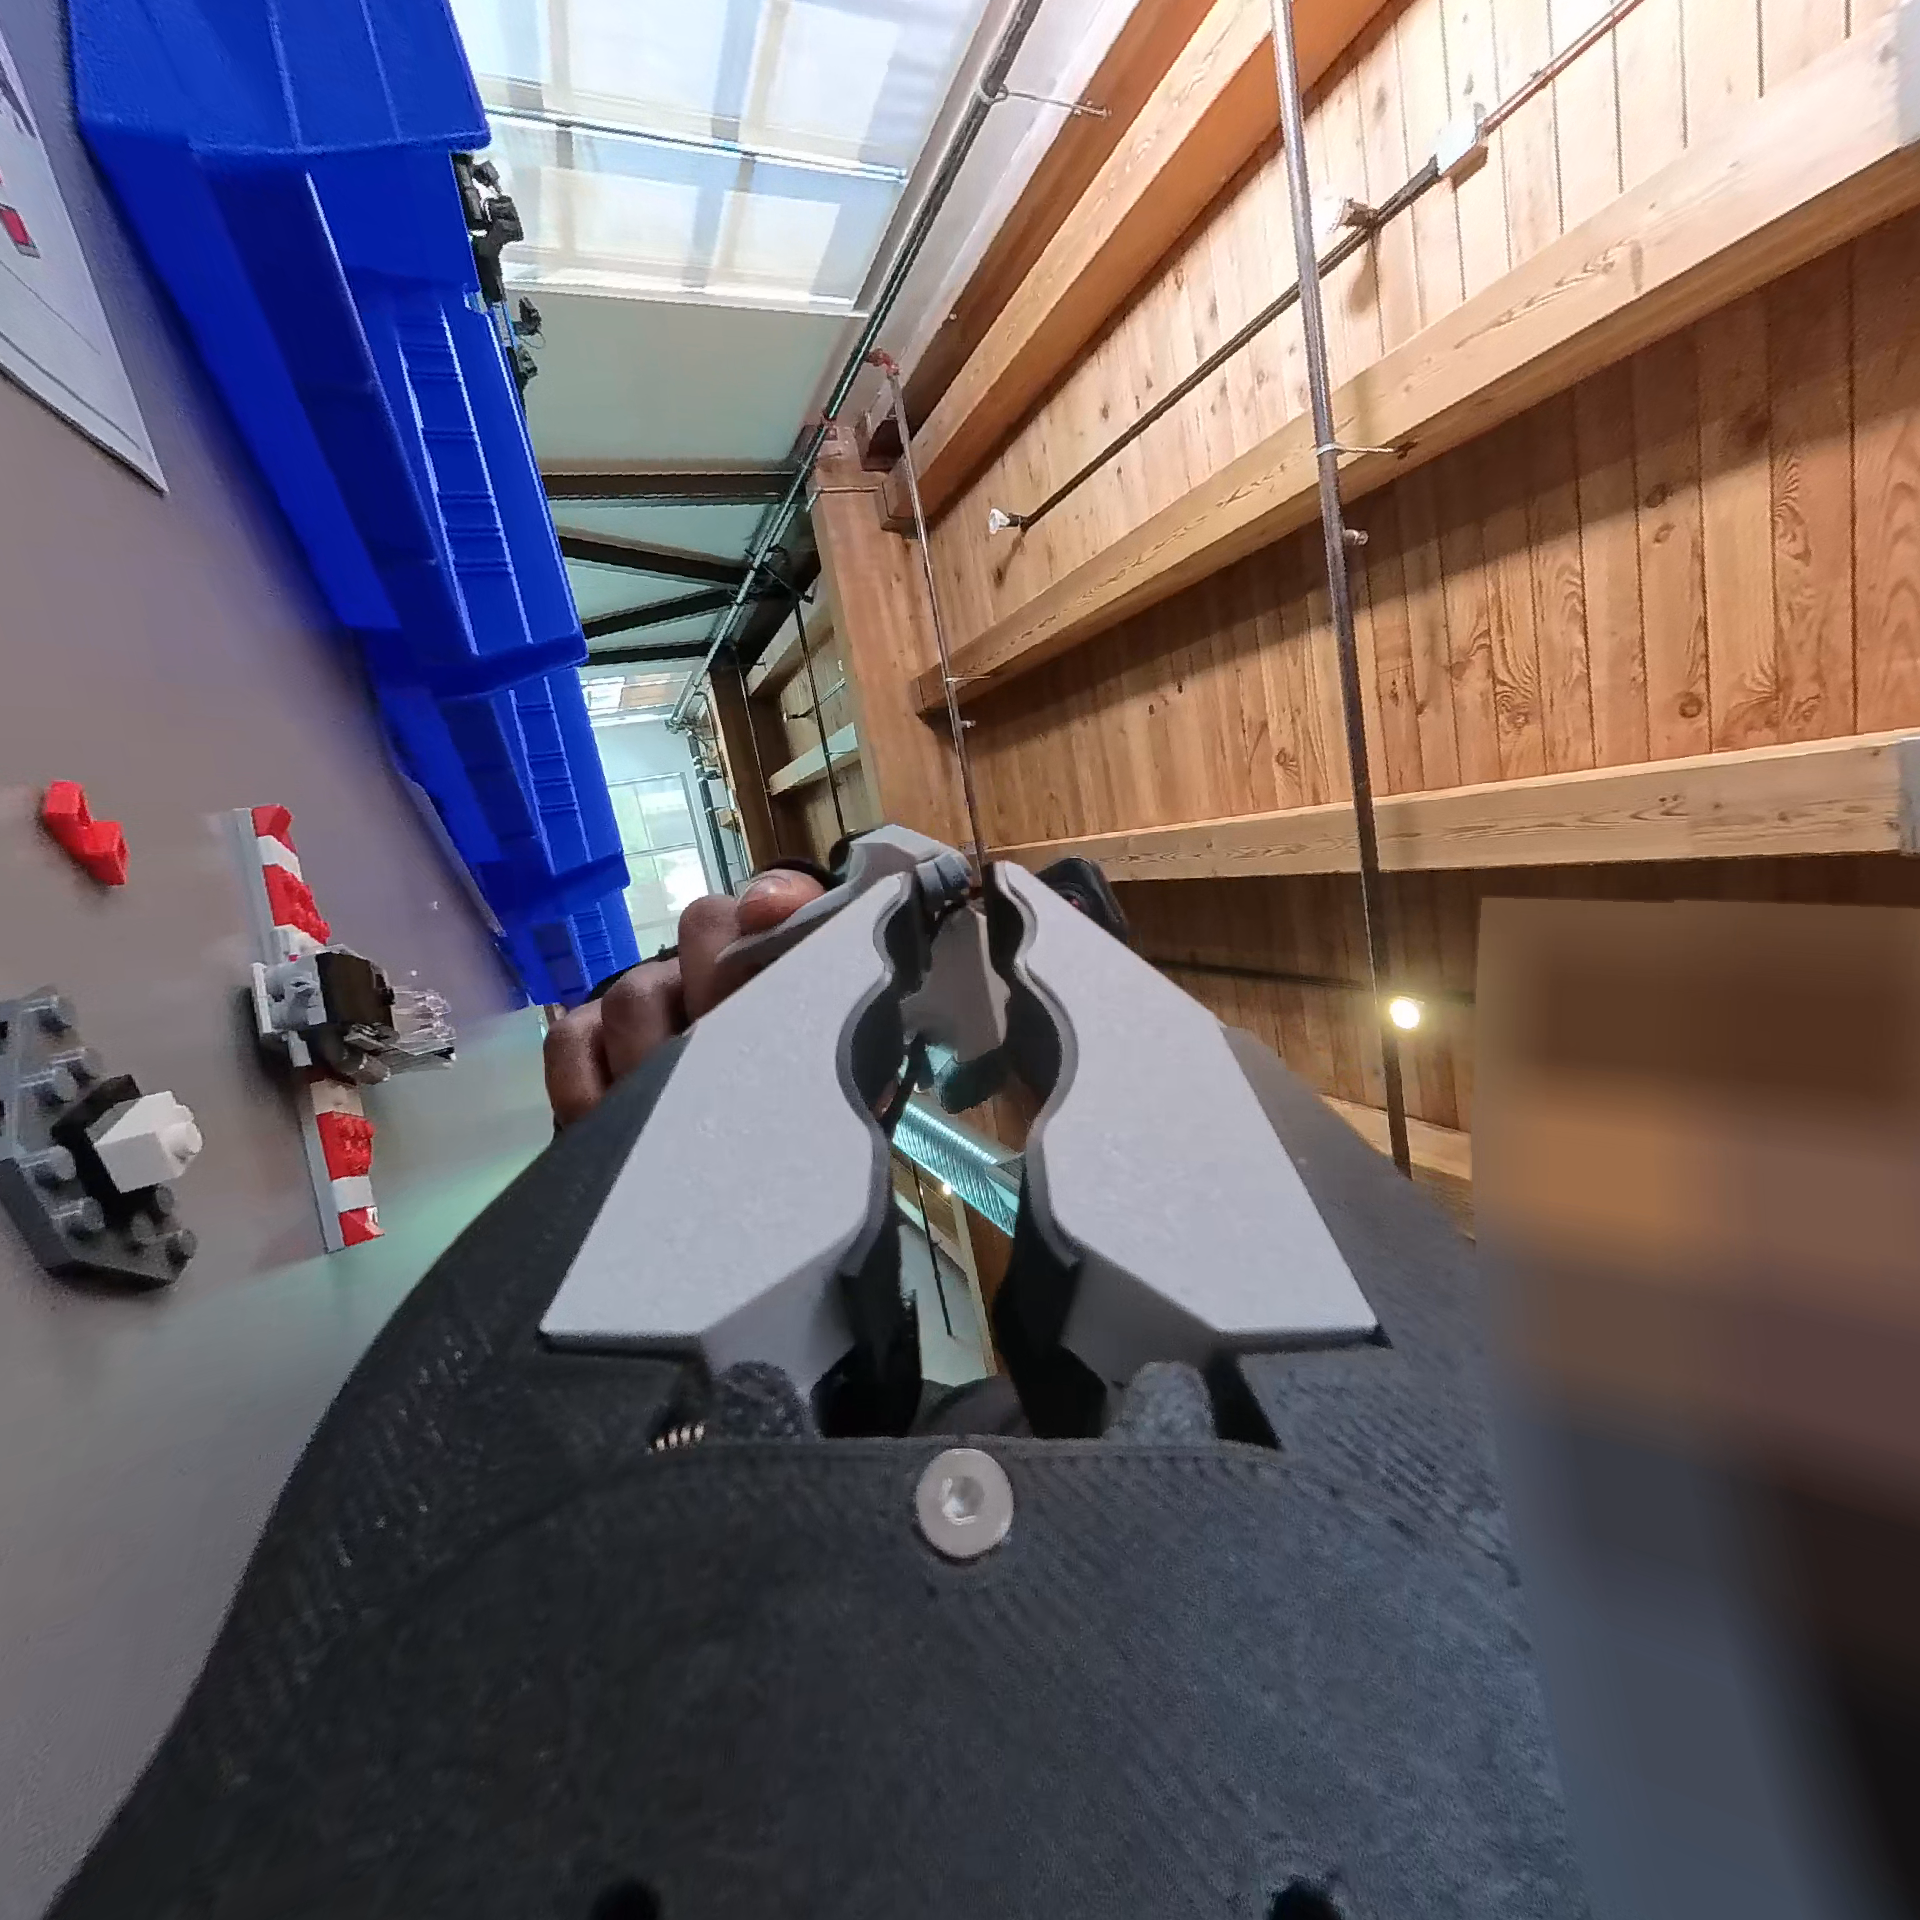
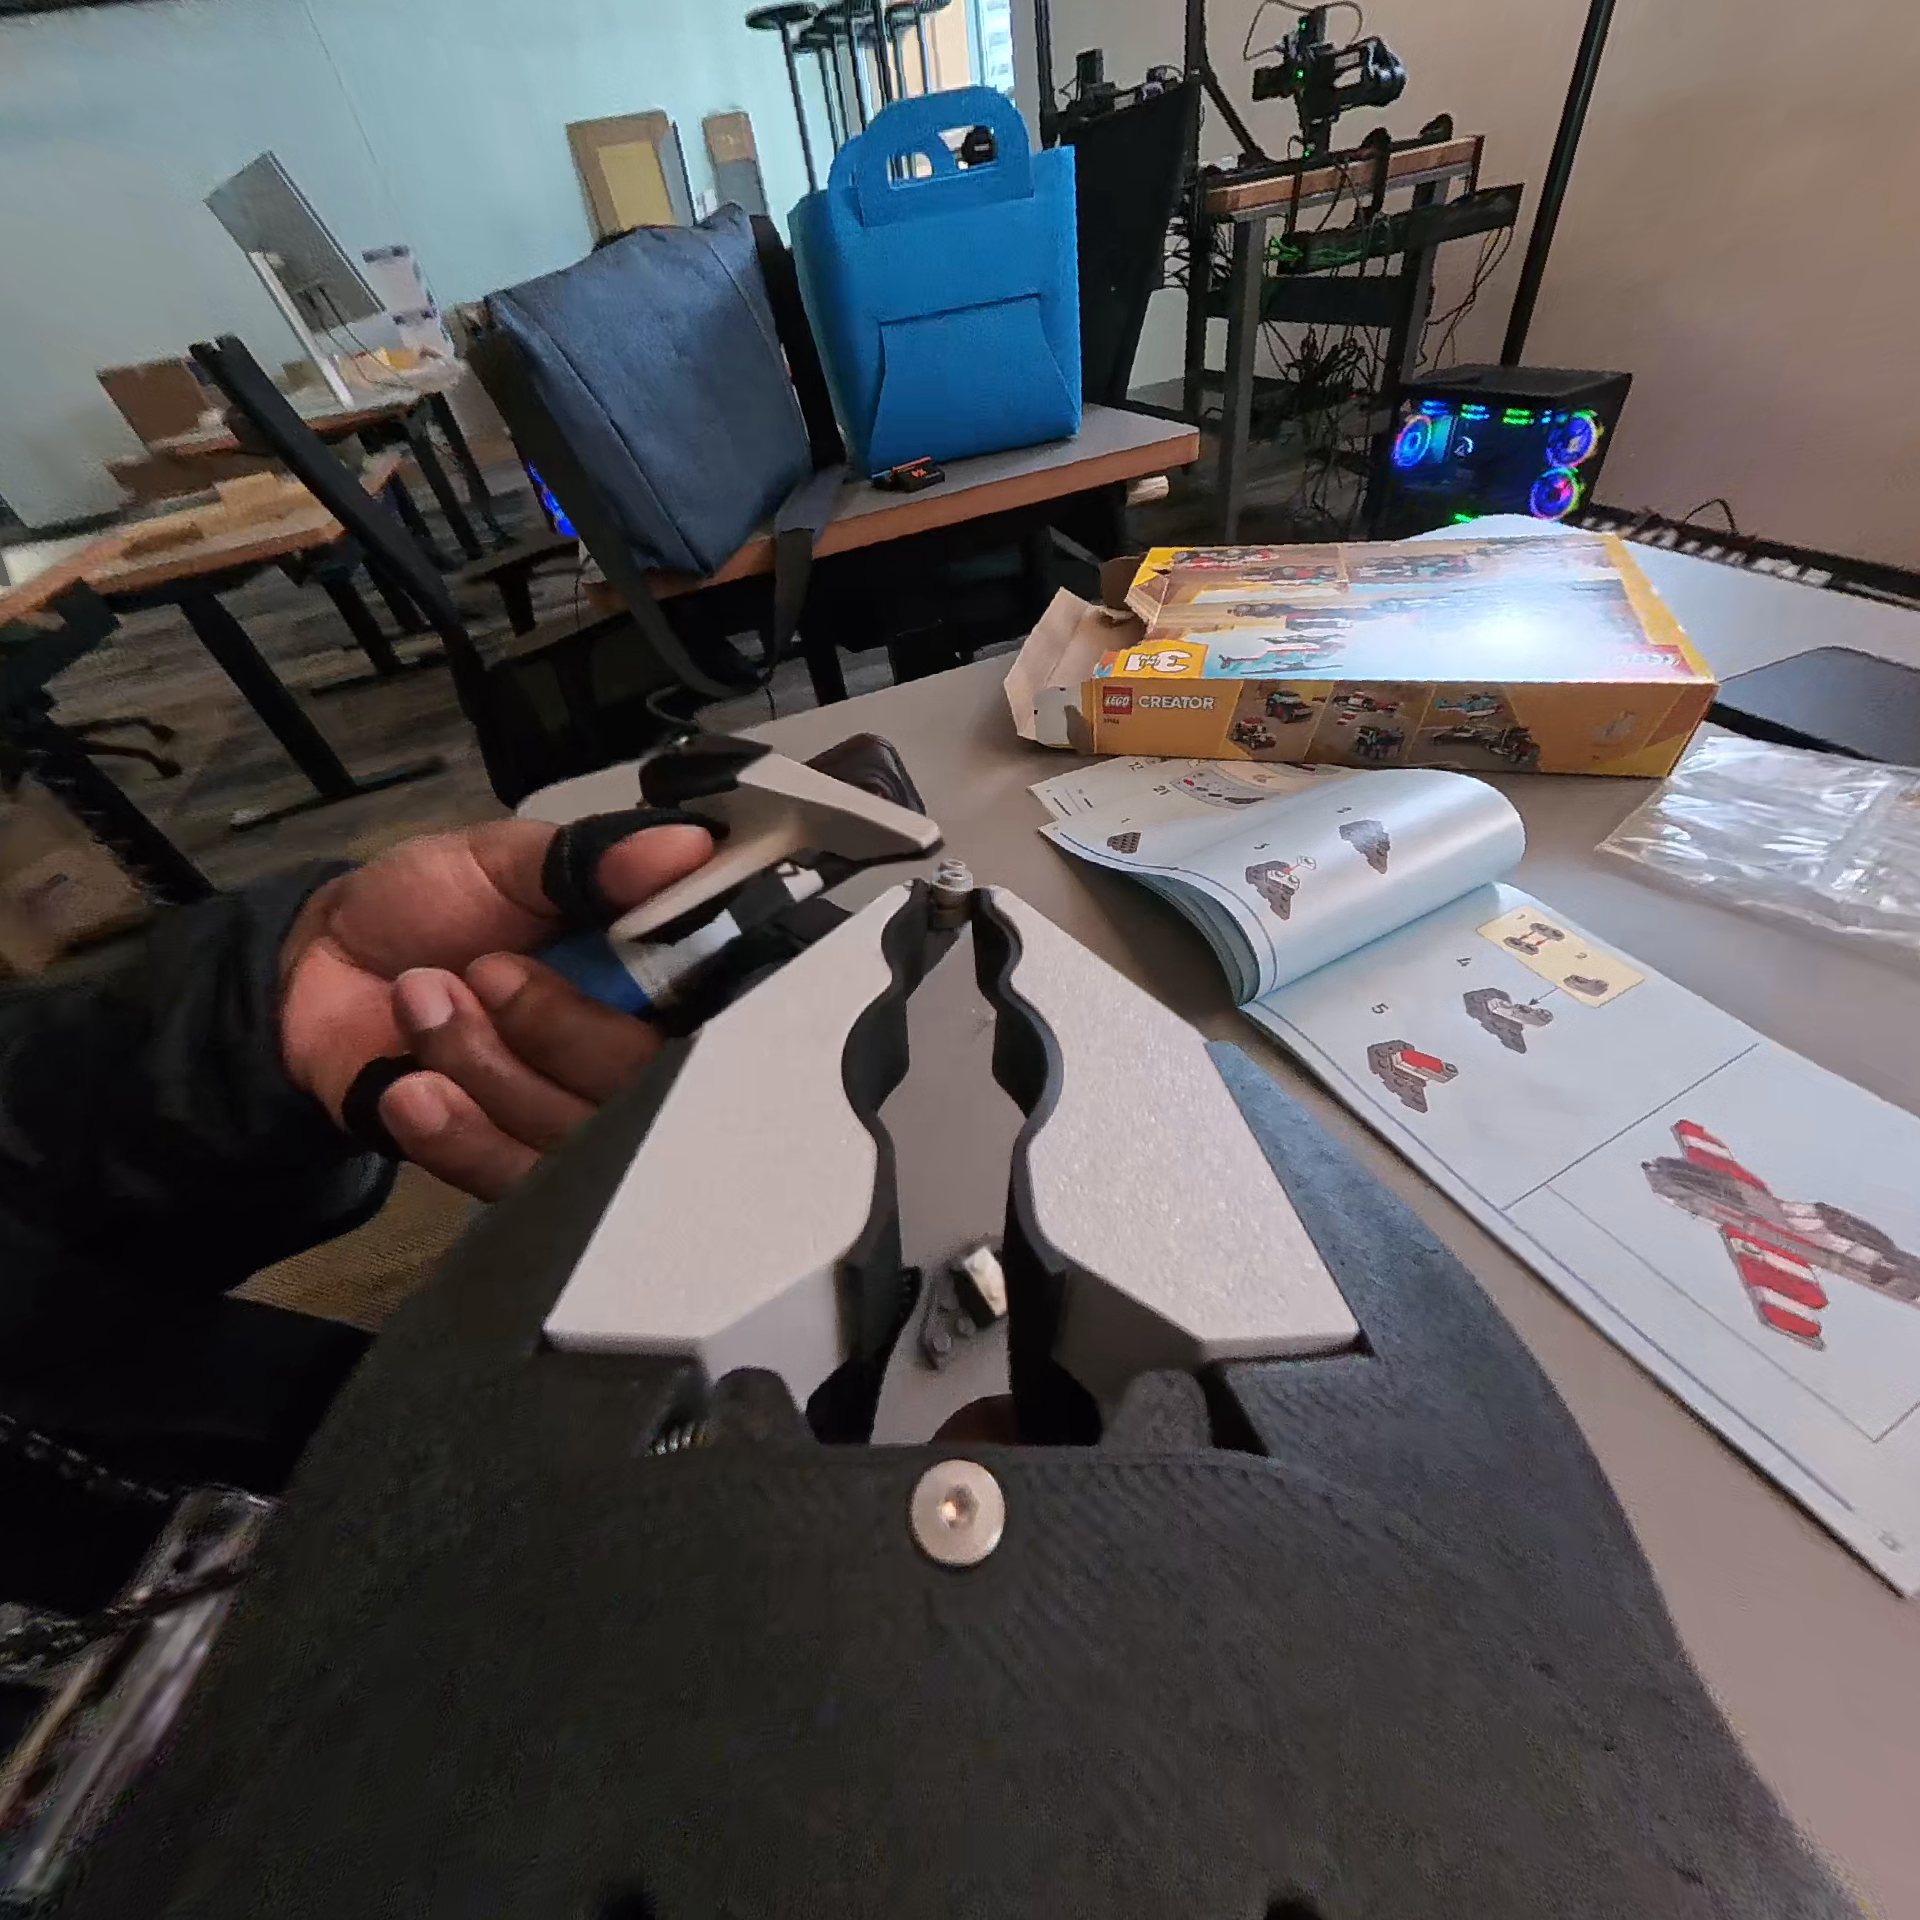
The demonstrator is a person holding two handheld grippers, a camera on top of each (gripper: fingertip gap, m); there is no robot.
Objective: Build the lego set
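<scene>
Grey table [image 2: 1039, 748] in a workshop; wood-plank ceiling and blue bins [image 1: 416, 436] in the tilted left view. Right gripper [image 2: 951, 902]: fingertips pinched on a small grey round piece [image 2: 949, 891], held up off the table. Left gripper [image 1: 964, 881]: tips nearly together around a small dark grey piece [image 1: 940, 881], tip to tip with the other gripper. Red-and-white wing assembly [image 1: 307, 1013] and dark grey plate assembly [image 1: 88, 1143] on the table. Open instruction booklet [image 2: 1455, 987] beside the set's yellow box [image 2: 1382, 665].

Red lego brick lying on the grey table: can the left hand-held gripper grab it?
Probably yes. The small red lego brick sits alone on the grey table, uncovered, but the left hand-held gripper points away and must turn.
</scene>
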